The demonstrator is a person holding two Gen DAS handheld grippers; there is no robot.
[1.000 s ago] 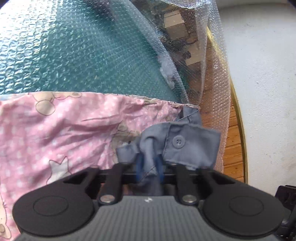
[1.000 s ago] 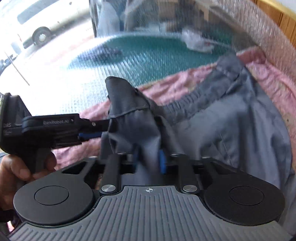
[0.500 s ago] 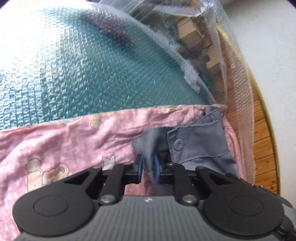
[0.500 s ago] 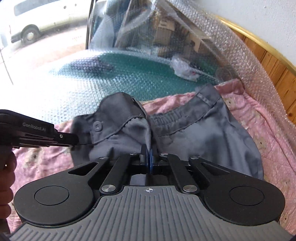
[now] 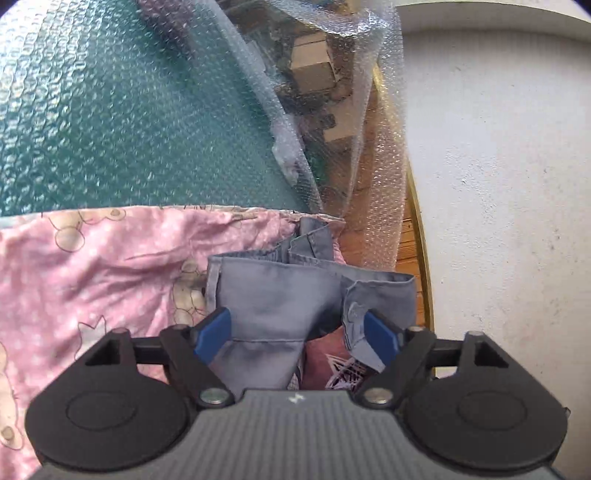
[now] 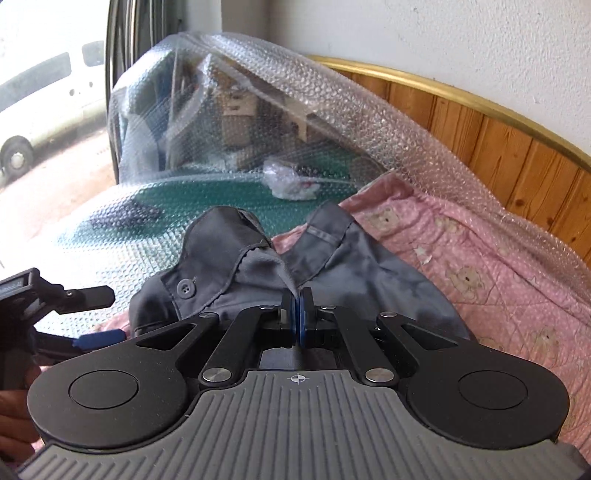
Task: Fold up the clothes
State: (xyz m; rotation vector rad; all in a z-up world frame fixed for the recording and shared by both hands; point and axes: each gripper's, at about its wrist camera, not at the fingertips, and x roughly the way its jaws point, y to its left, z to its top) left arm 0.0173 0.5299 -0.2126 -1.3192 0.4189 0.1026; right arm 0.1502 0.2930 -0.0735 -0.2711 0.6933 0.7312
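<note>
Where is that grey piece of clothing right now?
In the right wrist view, the grey garment lies on the pink bear blanket, pinched by the right gripper.

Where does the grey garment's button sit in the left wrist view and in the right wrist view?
Left wrist: the button is low and right of centre, just inside the right-hand blue pad.
Right wrist: it sits left of centre, on the garment flap.
Shared landmark: the pink bear-print blanket under the garment.

White plaster wall [image 6: 424, 33] at twelve, wooden headboard [image 6: 480, 140] at two, bright window [image 6: 48, 92] at ten, daylight pouring in
</note>
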